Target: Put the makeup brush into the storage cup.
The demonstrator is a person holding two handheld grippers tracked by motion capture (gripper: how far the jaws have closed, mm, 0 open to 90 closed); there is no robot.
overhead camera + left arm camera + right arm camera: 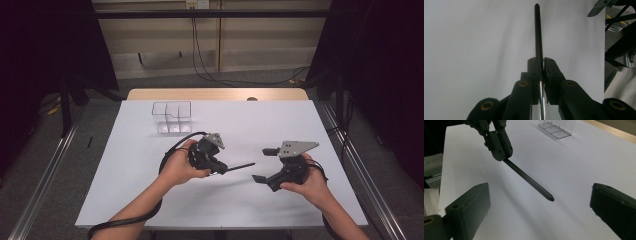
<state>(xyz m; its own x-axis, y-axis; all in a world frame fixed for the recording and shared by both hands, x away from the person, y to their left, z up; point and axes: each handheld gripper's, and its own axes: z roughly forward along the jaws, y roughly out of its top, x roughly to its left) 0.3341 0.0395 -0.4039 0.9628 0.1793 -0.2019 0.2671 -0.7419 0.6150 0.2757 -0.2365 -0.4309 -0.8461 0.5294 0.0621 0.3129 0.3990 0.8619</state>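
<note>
left gripper (224, 167) clamped on a black pen (242, 165), mid-worktop; right gripper (264, 164) jaws wide apart, empty, nearer the right edge.

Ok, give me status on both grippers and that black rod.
Left gripper shut on the black rod, rod pointing at the right gripper. Right gripper open, holding nothing. Clear divided box at the table's far side, nothing between.
</note>
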